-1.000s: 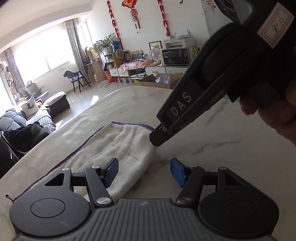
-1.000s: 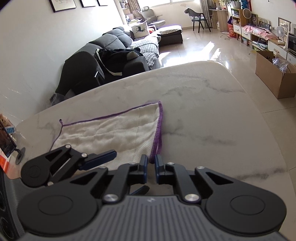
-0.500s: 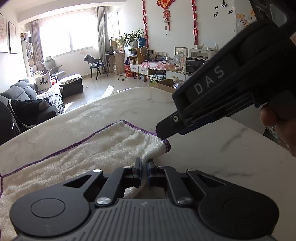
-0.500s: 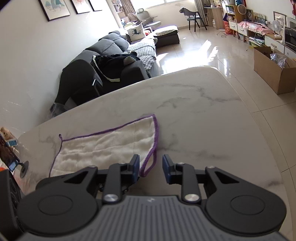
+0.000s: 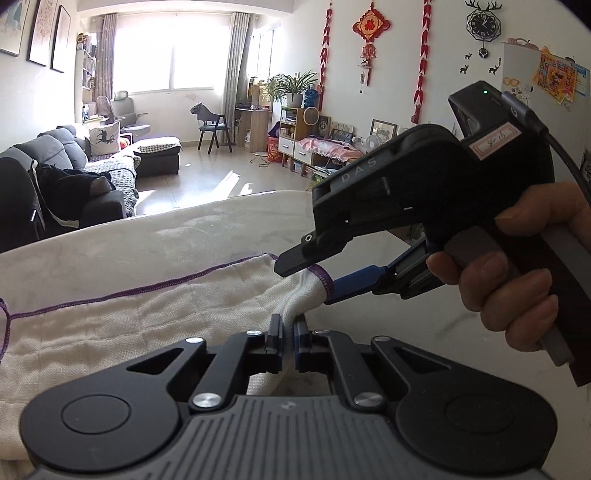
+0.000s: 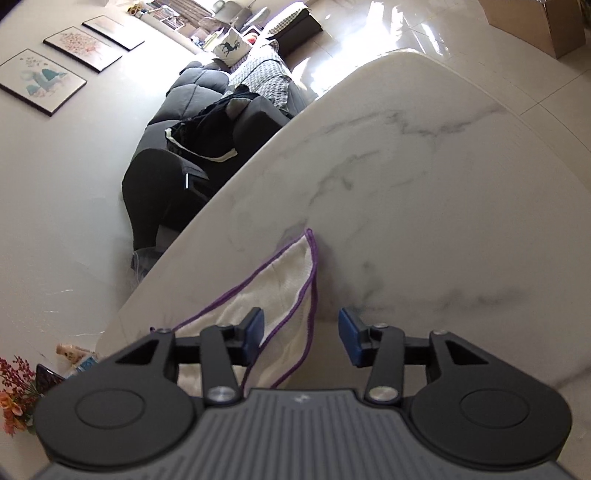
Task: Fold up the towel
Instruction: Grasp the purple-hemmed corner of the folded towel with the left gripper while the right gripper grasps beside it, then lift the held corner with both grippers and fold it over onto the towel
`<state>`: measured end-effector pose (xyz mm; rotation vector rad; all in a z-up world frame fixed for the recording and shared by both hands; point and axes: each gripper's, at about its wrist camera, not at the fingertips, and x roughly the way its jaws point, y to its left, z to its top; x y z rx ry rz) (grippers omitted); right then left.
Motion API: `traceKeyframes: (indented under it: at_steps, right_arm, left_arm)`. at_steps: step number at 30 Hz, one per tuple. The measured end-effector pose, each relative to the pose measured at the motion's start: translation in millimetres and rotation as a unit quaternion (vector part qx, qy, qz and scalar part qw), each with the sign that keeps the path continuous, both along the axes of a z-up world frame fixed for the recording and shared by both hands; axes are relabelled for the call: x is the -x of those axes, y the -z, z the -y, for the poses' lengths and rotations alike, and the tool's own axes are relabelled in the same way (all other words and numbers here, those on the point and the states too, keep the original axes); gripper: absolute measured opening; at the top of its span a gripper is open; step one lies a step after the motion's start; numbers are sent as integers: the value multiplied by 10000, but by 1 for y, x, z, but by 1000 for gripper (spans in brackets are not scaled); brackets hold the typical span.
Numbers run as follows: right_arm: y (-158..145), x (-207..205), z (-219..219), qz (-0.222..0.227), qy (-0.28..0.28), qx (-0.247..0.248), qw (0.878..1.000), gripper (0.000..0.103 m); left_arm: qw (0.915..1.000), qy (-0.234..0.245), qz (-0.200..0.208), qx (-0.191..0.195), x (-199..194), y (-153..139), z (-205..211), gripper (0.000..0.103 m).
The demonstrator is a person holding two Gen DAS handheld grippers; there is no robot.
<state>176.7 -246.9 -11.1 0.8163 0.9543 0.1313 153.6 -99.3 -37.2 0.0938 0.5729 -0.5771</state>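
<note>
A white towel (image 5: pixel 147 317) with a purple hem lies on the marble table (image 5: pixel 424 325). My left gripper (image 5: pixel 289 332) is shut on a raised fold of its near edge, close to the right corner. In the left wrist view my right gripper (image 5: pixel 314 280), held by a hand (image 5: pixel 517 280), straddles that corner from the right. Its jaws are opening, with the hemmed corner between them and one black finger (image 5: pixel 295 262) resting on top. In the right wrist view the right gripper (image 6: pixel 301 332) stands apart over the towel (image 6: pixel 284 284), its pads off the cloth.
The table's curved far edge (image 6: pixel 369 70) drops to a tiled floor. A dark sofa (image 6: pixel 221 122) stands beyond it. A cardboard box (image 6: pixel 539 22) sits on the floor. Flowers (image 6: pixel 14 398) and a small bottle (image 6: pixel 70 350) are at the table's left end.
My left gripper closed on the towel's edge and lifted it slightly. My right gripper went from shut to open around the corner, and both wrists rolled.
</note>
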Motion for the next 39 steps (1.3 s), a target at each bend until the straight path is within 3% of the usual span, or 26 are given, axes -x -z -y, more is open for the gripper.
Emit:
traceKeyframes:
  at_steps: [8, 13, 16, 27, 39]
  right_arm:
    - [10, -16, 3, -128, 189, -525, 9984, 44]
    - [9, -20, 3, -143, 264, -480, 9984, 17]
    - [4, -20, -1, -56, 255, -392, 9989, 11]
    - [-24, -35, -42, 336, -173, -14, 9993, 8]
    - [-26, -47, -88, 424, -714, 105, 9965, 8]
  left_arm:
    - [10000, -54, 74, 17, 10, -3, -7, 5]
    - [10000, -87, 46, 11, 29, 0, -12, 5]
    - [9999, -119, 64, 44, 33, 0, -14, 5]
    - [9981, -580, 24, 220, 42, -6, -40, 5]
    - [9929, -1056, -216, 502, 59, -8, -74, 5]
